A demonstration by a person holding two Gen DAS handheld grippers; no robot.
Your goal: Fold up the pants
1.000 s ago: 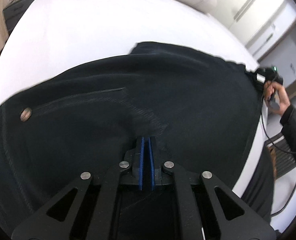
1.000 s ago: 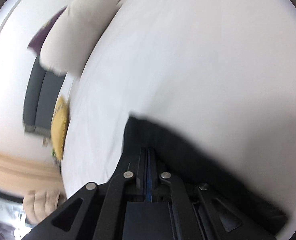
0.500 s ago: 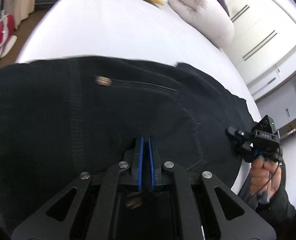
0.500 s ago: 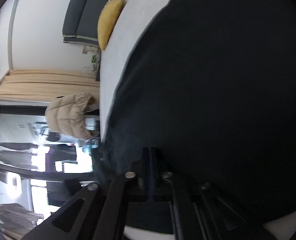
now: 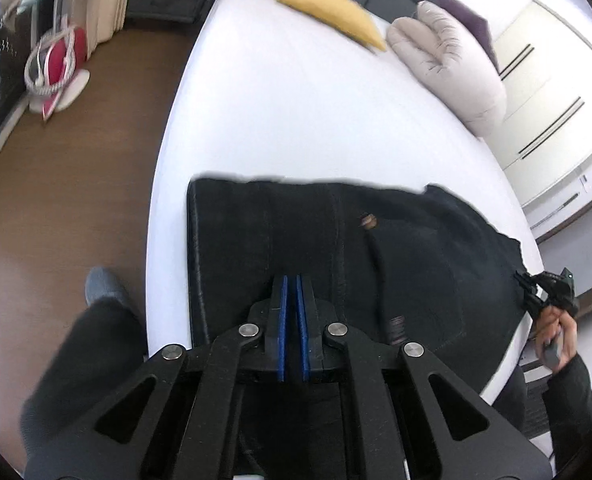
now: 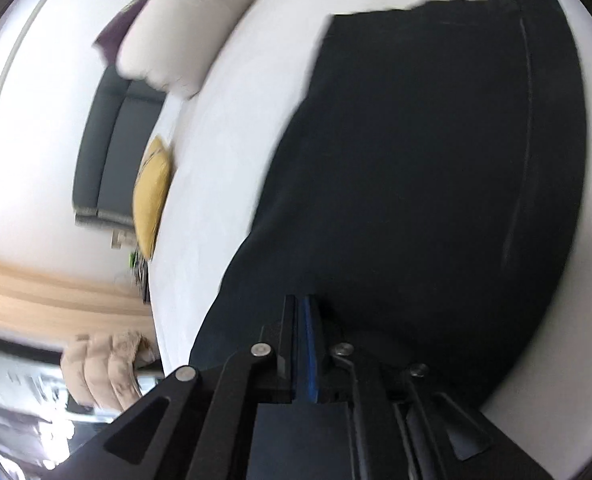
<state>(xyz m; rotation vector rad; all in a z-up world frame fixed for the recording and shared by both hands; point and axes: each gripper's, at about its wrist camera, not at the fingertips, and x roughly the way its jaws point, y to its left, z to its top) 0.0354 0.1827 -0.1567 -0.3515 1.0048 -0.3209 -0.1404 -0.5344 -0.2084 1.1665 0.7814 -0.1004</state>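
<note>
Black pants (image 5: pixel 396 264) lie spread on a white bed (image 5: pixel 296 100), waistband to the left, a metal button (image 5: pixel 368 222) showing. My left gripper (image 5: pixel 291 280) is shut on the near edge of the pants. My right gripper (image 6: pixel 302 300) is shut on the pants (image 6: pixel 436 180) at their other end; it also shows in the left wrist view (image 5: pixel 548 288) at the bed's right edge, held by a hand.
A yellow cushion (image 5: pixel 336 12) and a pale pillow (image 5: pixel 452 64) lie at the bed's far end. Brown floor (image 5: pixel 75 180) is to the left, with a red and white object (image 5: pixel 55 64). White wardrobes (image 5: pixel 548 80) stand on the right.
Both grippers have pulled back towards the near edge of the bed with the pants, which now lie flatter and further from the pillows. The views have swung round.
</note>
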